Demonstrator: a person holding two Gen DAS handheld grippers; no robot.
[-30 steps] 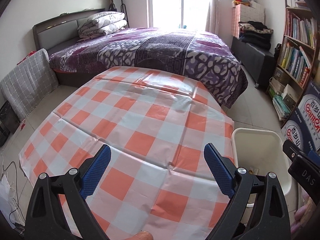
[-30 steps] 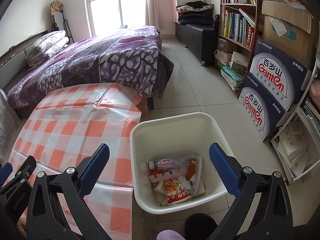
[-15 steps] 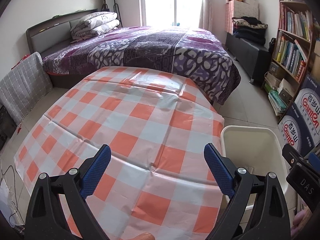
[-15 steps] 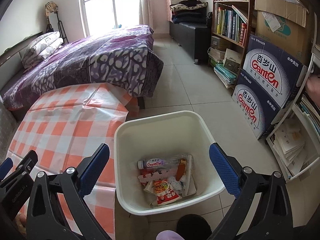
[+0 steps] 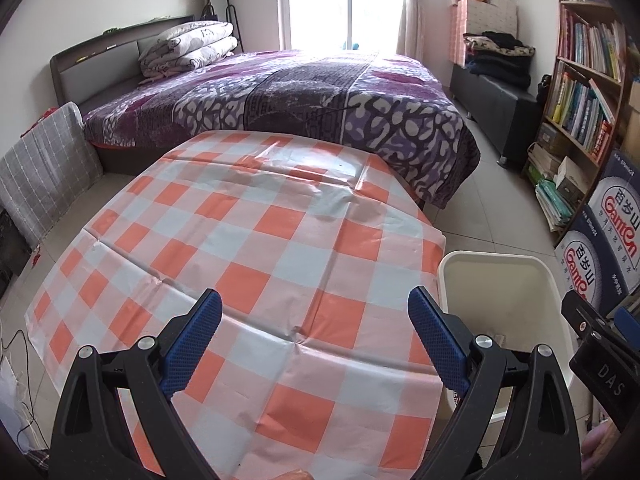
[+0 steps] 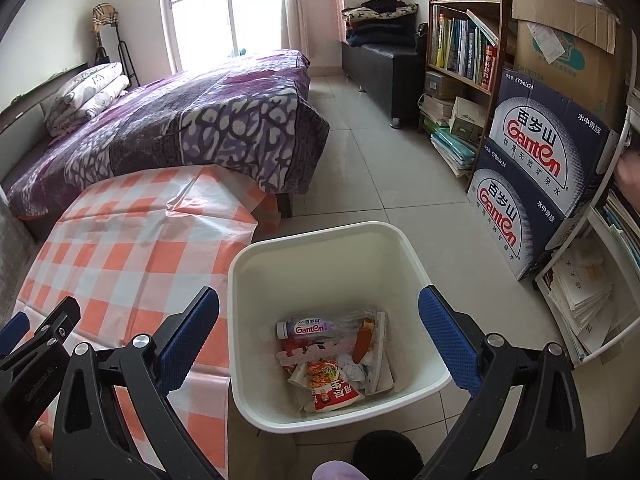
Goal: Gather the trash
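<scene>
A white plastic bin (image 6: 416,268) stands on the floor to the right of the table, holding a Ganten bottle (image 6: 316,327), a red snack packet (image 6: 334,392) and crumpled wrappers. My right gripper (image 6: 319,318) hangs open above the bin with nothing between its fingers. My left gripper (image 5: 315,319) is open over the orange-and-white checked tablecloth (image 5: 248,240), also empty. In the left wrist view the bin (image 5: 500,264) shows at the right, its contents mostly hidden. No loose trash shows on the cloth.
A bed with a purple cover (image 5: 304,96) lies beyond the table. Stacked Ganten water boxes (image 6: 532,168) and a bookshelf (image 6: 460,40) line the right wall. A dark bench with folded clothes (image 6: 380,52) stands at the back. Tiled floor (image 6: 380,176) runs between bed and shelves.
Both grippers have shifted slightly: the bin sits more to the left and centre in the right wrist view, and further left in the left wrist view. Both stay open and empty.
</scene>
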